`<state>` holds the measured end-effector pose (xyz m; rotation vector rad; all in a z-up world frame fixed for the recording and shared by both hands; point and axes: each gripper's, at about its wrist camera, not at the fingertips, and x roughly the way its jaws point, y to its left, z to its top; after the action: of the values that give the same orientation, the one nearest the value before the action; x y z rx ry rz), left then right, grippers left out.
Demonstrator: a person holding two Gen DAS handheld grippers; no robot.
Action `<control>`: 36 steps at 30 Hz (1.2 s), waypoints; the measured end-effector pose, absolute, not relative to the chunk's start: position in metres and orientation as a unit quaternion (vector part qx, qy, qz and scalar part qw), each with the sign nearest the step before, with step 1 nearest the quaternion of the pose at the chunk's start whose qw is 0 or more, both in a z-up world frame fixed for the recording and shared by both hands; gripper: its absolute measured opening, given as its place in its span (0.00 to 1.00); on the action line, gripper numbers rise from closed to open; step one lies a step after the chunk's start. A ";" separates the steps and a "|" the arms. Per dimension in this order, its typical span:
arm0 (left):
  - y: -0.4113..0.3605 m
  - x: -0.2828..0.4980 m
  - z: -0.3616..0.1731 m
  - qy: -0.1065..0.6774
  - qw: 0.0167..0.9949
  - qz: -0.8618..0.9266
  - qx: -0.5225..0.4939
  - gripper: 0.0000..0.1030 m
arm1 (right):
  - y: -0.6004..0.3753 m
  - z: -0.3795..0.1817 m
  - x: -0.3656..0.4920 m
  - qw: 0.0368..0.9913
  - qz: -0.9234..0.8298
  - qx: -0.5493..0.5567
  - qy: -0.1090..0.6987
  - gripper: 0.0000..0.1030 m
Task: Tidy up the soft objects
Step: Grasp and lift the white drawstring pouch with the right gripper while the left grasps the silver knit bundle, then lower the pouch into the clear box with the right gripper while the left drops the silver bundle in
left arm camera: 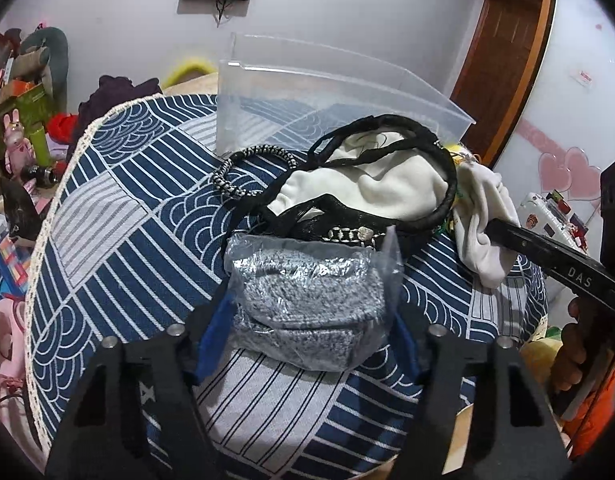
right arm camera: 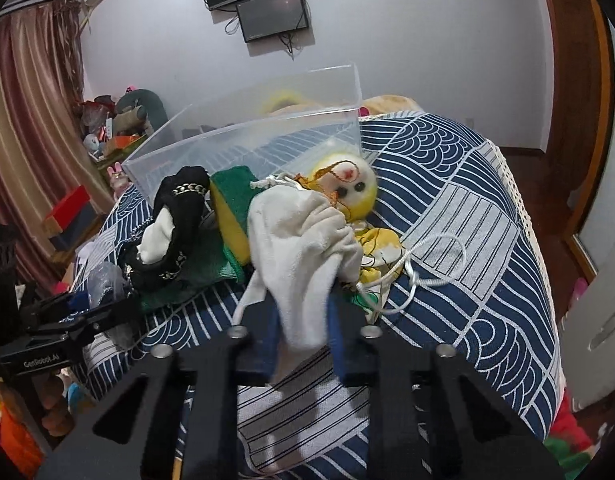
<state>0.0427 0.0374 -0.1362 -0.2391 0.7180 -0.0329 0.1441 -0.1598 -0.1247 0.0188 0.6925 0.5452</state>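
Note:
A pile of soft things lies on the blue patterned table (left arm camera: 107,240). In the left wrist view my left gripper (left arm camera: 311,316) stands open around a grey knit item in a clear plastic bag (left arm camera: 307,300). Behind it lie a black headband with a chain (left arm camera: 347,232), a striped hair tie (left arm camera: 243,168) and white cloth (left arm camera: 367,184). In the right wrist view my right gripper (right arm camera: 303,328) is shut on a white drawstring pouch (right arm camera: 303,248). A yellow and white plush (right arm camera: 351,188) and a green and yellow sponge (right arm camera: 231,208) lie behind it.
A clear plastic box (left arm camera: 307,88) stands at the table's far side, also in the right wrist view (right arm camera: 243,136). A lace-trimmed table edge (right arm camera: 519,216) runs on the right. Cluttered shelves and toys (left arm camera: 19,120) stand left; a wooden door frame (left arm camera: 507,52) right.

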 end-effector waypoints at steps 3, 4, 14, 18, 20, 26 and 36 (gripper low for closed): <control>0.040 0.036 -0.132 0.340 0.933 -0.009 -0.115 0.59 | -0.161 -0.121 0.139 0.906 0.271 0.009 0.324 0.11; 0.041 0.033 -0.129 0.334 0.936 -0.005 -0.114 0.59 | -0.160 -0.119 0.139 0.907 0.275 0.010 0.319 0.11; 0.053 0.019 -0.087 0.269 0.958 0.027 -0.091 0.59 | -0.154 -0.099 0.127 0.906 0.315 0.003 0.282 0.11; 0.056 0.030 -0.069 0.251 0.963 0.026 -0.091 0.59 | -0.152 -0.092 0.127 0.911 0.311 0.001 0.270 0.11; 0.056 0.037 -0.058 0.238 0.967 0.027 -0.087 0.59 | -0.151 -0.088 0.128 0.915 0.307 0.002 0.263 0.11; 0.056 0.062 -0.035 0.216 0.973 0.023 -0.076 0.59 | -0.149 -0.066 0.136 0.929 0.292 -0.003 0.228 0.11; 0.054 0.118 -0.018 0.213 0.975 0.029 -0.060 0.59 | -0.136 -0.031 0.176 0.939 0.286 -0.005 0.190 0.11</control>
<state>0.1181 0.0544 -0.0177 -0.1219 0.4295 0.0591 0.1756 -0.1361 -0.0314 -0.0099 0.3870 0.5846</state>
